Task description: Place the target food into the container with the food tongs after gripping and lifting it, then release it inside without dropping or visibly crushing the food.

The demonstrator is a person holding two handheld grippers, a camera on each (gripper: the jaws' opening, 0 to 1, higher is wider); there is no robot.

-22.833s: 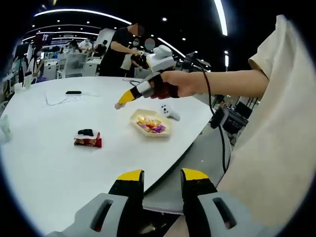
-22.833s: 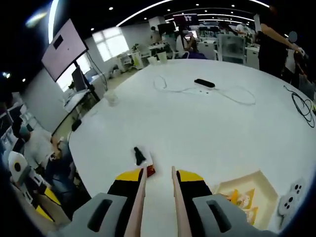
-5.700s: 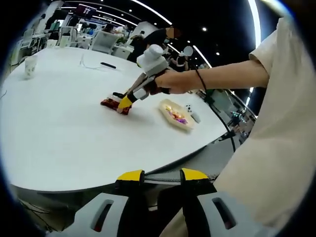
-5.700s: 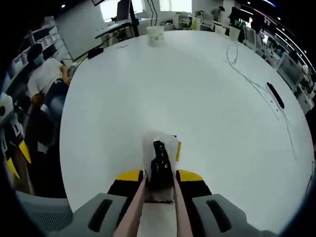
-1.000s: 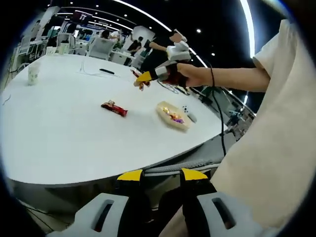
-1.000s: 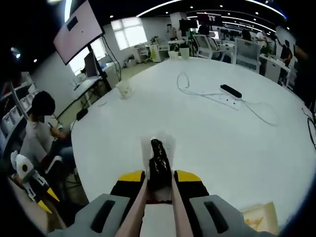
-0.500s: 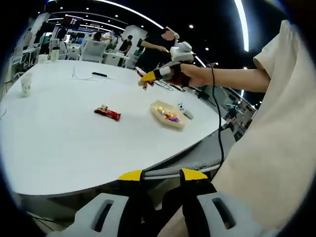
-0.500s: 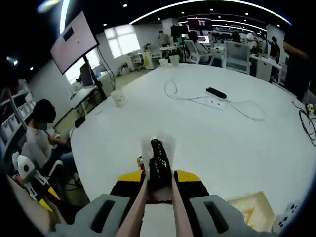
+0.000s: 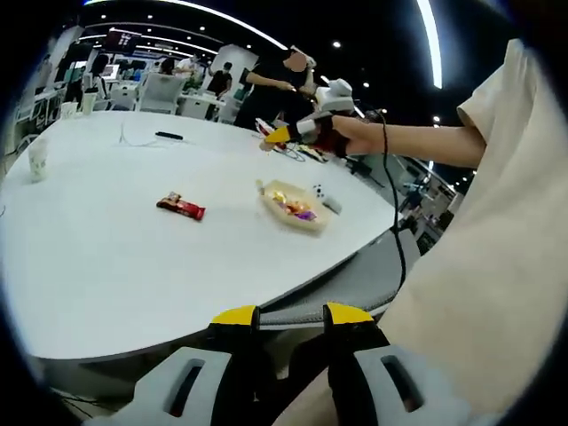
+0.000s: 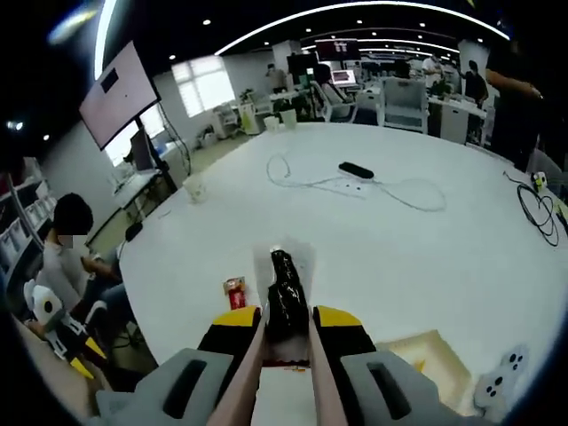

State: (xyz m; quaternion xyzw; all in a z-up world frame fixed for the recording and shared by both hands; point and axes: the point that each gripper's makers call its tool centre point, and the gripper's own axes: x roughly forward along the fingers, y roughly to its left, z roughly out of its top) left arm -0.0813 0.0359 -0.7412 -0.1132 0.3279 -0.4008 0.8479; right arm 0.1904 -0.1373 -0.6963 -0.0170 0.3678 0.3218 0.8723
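Right claw (image 10: 286, 330): clamped on food tongs (image 10: 284, 297), carried over tabletop (image 10: 426, 257).
Left claw (image 9: 290, 318): jaws parted, holding nothing.
Wrapped snack (image 9: 180, 206): judged light, crushable; grip mid-length, gently.
Container (image 9: 291, 206): shallow tray, sweets inside.

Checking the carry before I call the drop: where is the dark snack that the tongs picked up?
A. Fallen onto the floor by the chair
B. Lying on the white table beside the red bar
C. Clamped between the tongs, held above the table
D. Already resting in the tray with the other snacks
C: in the right gripper view the dark snack sits pinched between the tongs, above the table, with the tray off to one side.
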